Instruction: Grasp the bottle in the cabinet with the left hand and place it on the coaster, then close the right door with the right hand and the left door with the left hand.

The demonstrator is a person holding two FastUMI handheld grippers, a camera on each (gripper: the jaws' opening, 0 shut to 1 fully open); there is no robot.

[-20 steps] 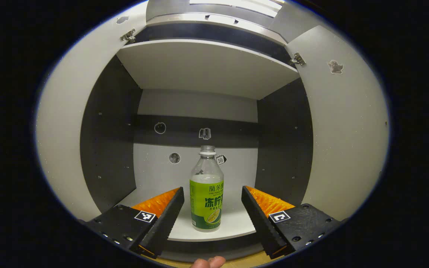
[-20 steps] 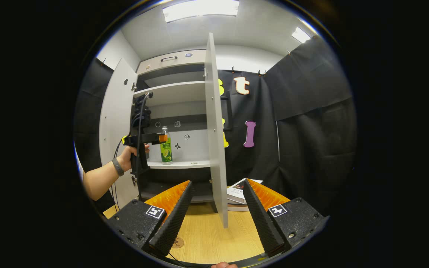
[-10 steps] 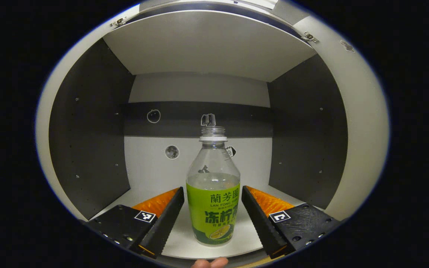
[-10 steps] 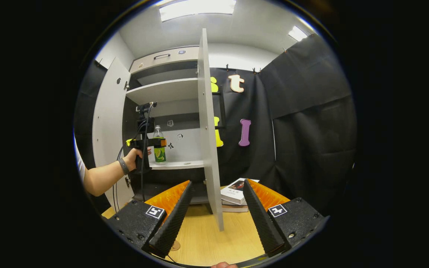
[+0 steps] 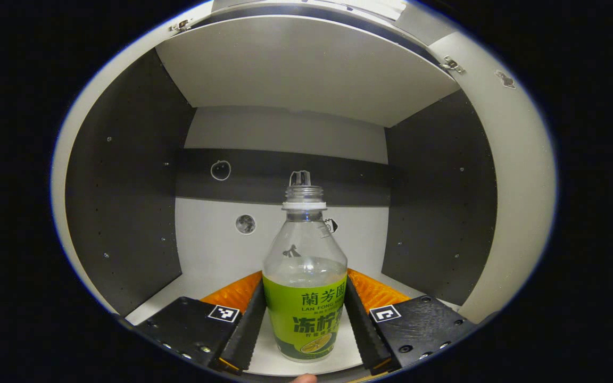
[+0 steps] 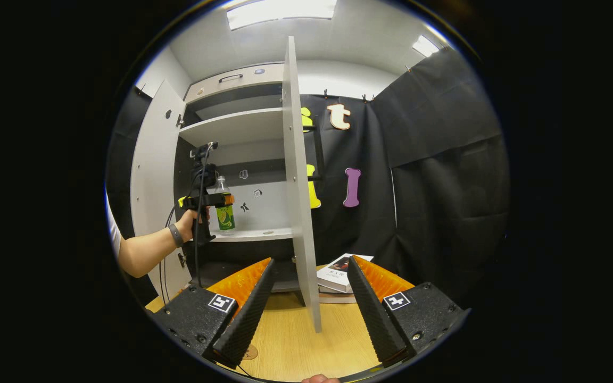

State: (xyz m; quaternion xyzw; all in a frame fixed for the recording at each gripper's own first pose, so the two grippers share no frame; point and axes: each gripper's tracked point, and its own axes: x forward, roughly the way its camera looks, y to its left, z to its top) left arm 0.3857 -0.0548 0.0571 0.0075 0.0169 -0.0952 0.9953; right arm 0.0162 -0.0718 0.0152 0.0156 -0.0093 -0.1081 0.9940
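A clear bottle with a green label stands upright on the cabinet shelf. My left gripper is shut on it, both fingers pressing on the label's sides. In the right gripper view a hand holds that left gripper at the bottle, inside the open cabinet. My right gripper hangs open over the wooden table, with nothing between its fingers. A small round coaster lies on the table, partly hidden behind one finger.
Both cabinet doors stand open: the right door shows edge-on straight ahead of my right gripper, the left door swings out beside the person's forearm. A stack of books lies on the table behind the right door.
My left gripper moved forward into the cabinet until the bottle was between its fingers, then the fingers shut on the label. The right gripper shifted only slightly.
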